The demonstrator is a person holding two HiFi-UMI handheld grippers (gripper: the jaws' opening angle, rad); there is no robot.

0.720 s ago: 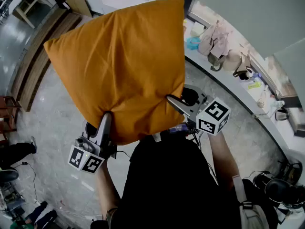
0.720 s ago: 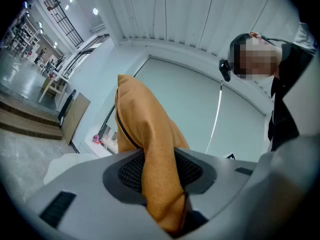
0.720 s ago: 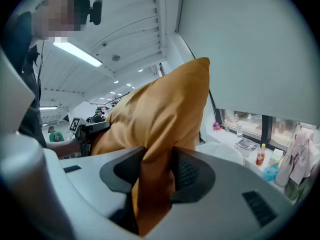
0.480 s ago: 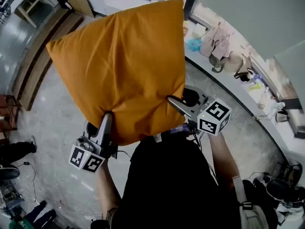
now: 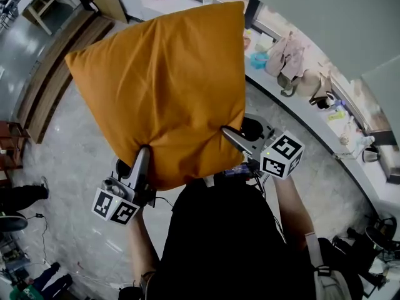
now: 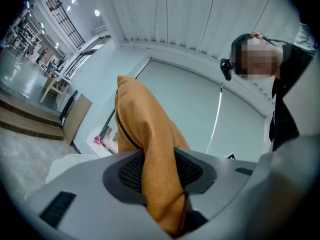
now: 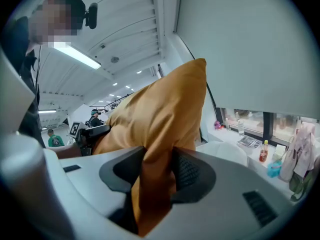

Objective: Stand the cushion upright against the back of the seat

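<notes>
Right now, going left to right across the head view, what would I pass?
Steps → left gripper → cushion → right gripper → bags

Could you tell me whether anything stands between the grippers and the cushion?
Nothing does: the left gripper and the right gripper each pinch the cushion at its lower edge, holding it in the air.
</notes>
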